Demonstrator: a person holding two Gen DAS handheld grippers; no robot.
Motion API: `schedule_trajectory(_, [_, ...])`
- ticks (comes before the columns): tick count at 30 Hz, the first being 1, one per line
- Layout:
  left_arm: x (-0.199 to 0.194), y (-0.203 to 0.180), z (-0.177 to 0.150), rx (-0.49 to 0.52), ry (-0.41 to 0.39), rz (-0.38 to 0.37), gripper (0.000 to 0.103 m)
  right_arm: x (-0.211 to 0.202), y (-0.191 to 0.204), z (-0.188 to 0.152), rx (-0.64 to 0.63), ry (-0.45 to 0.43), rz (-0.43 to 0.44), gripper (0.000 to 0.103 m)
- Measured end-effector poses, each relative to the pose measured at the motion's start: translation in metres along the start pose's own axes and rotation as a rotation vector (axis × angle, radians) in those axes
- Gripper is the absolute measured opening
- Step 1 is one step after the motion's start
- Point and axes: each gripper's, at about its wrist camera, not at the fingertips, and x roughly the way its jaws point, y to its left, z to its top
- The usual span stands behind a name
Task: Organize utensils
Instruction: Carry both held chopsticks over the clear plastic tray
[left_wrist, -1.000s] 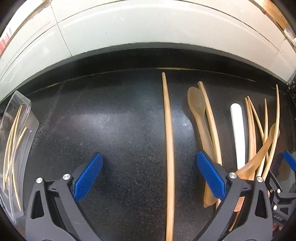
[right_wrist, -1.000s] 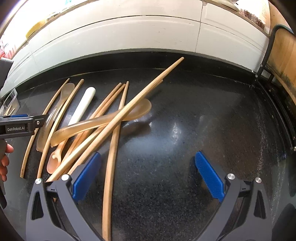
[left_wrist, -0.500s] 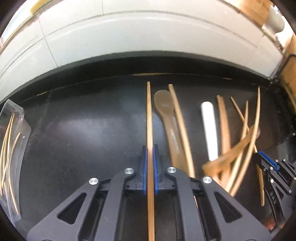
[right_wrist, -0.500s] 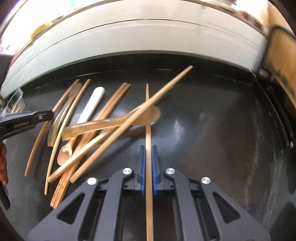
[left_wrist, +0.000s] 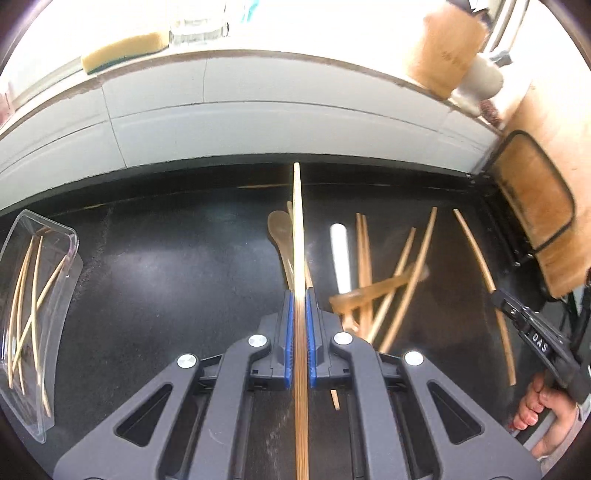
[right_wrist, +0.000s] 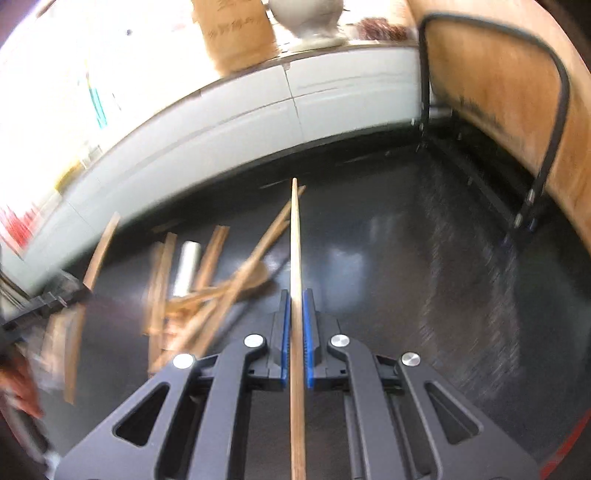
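Observation:
My left gripper (left_wrist: 299, 295) is shut on a long wooden chopstick (left_wrist: 297, 229), held above the black counter (left_wrist: 166, 266). My right gripper (right_wrist: 296, 295) is shut on another wooden chopstick (right_wrist: 295, 236), also lifted off the counter. Between the two, a pile of loose utensils lies on the counter: several wooden chopsticks (left_wrist: 406, 280), a translucent tan spoon (left_wrist: 277, 229), a second tan spoon (left_wrist: 373, 290) lying across the sticks, and a white utensil handle (left_wrist: 340, 258). In the left wrist view the right gripper (left_wrist: 498, 295) shows at the right edge with its chopstick (left_wrist: 476, 251).
A clear plastic tray (left_wrist: 70, 236) holding several thin sticks sits at the counter's left. A white tiled wall (left_wrist: 258, 122) borders the back, with a sponge (left_wrist: 125, 51) on its ledge. A wooden board in a black wire rack (left_wrist: 532, 199) stands at the right.
Both grippers went from open around a chopstick to shut on it. Both then rose off the counter with their chopsticks. The right view has tilted and the pile now looks blurred.

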Motion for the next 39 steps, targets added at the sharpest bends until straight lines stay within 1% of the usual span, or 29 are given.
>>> schedule_trajectory(2, [-0.012,0.006,-0.002,-0.001,0.005,-0.018,0.005,-0.008,0.008,-0.001,0.031,0.003,0.048,0.007])
schedule_trajectory(5, [-0.031,0.017,0.0,-0.005,0.007,-0.038,0.005,-0.023,0.036,-0.007,0.012,-0.005,0.094,0.007])
schedule_trajectory(8, [-0.051,0.031,-0.003,0.005,0.0,-0.032,0.005,-0.031,0.07,-0.011,-0.014,-0.028,0.126,0.007])
schedule_trajectory(10, [-0.057,0.04,-0.003,-0.005,-0.001,-0.034,0.005,-0.035,0.088,-0.016,-0.012,-0.032,0.148,0.007])
schedule_trajectory(15, [-0.084,0.089,-0.014,-0.034,-0.004,-0.026,0.005,-0.042,0.147,-0.038,-0.033,-0.019,0.203,0.007])
schedule_trajectory(20, [-0.11,0.148,-0.027,-0.03,0.008,0.002,0.005,-0.043,0.212,-0.06,-0.032,-0.01,0.258,0.007])
schedule_trajectory(23, [-0.12,0.178,-0.034,-0.034,0.004,0.012,0.005,-0.044,0.24,-0.068,-0.016,-0.011,0.274,0.007])
schedule_trajectory(28, [-0.131,0.224,-0.043,-0.03,0.008,-0.003,0.005,-0.04,0.299,-0.091,0.002,-0.008,0.291,0.007])
schedule_trajectory(34, [-0.142,0.267,-0.05,-0.025,0.004,-0.013,0.005,-0.028,0.358,-0.107,-0.019,0.013,0.311,0.007])
schedule_trajectory(39, [-0.146,0.297,-0.048,-0.046,0.004,-0.012,0.005,-0.013,0.398,-0.115,-0.05,0.048,0.295,0.007])
